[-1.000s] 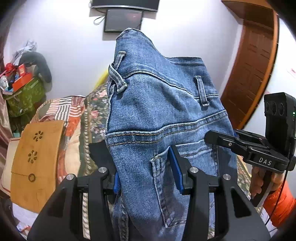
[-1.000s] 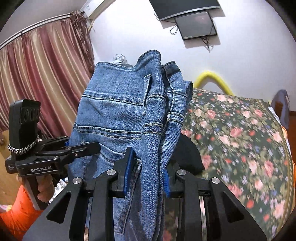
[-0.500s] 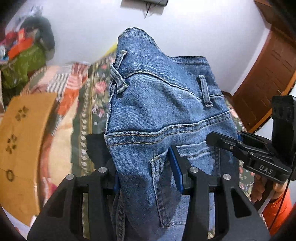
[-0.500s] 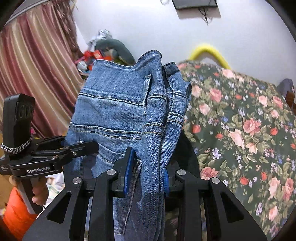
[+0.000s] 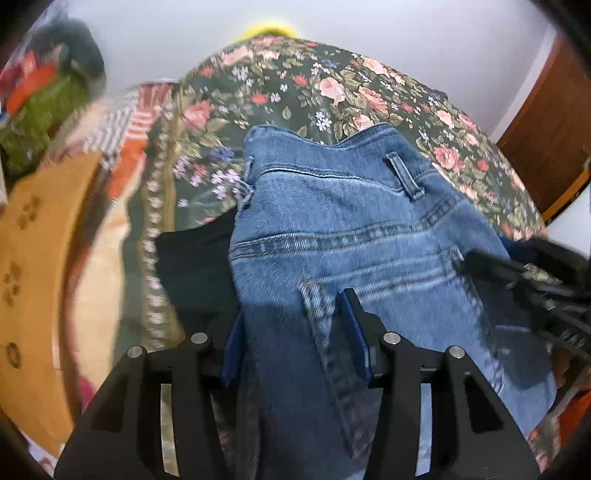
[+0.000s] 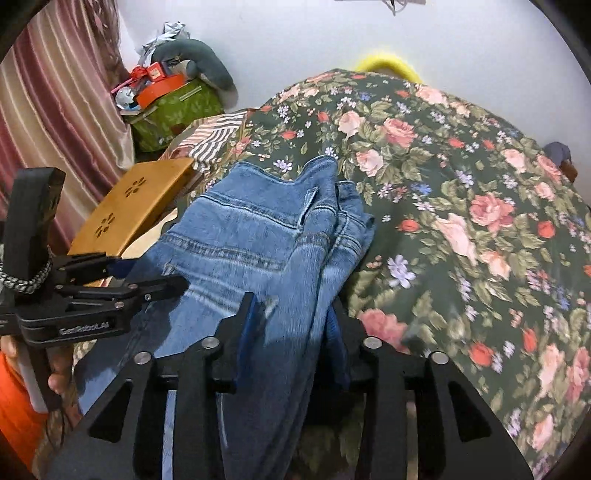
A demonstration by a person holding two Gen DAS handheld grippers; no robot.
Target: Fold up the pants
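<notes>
Both claws, left claw (image 5: 295, 332) and right claw (image 6: 291, 325), pinch heavy, floppy jeans (image 5: 351, 229) by the waistband over the bed (image 6: 461, 221), mid-frame.

A dark floral bedspread (image 6: 461, 192) is covering the bed beneath a plain white wall (image 6: 295, 33), with a yellow curved bar (image 6: 386, 61) peeking over its far edge. Striped pink curtains (image 6: 55, 92) are hanging in the left corner, beside a green bag (image 6: 177, 110) piled with clutter. A wooden board (image 6: 133, 206) with flower cut-outs is lying at the bed's side near a striped cloth (image 6: 214, 136). A brown wooden door (image 5: 546, 129) is showing at right, the room evenly lit
</notes>
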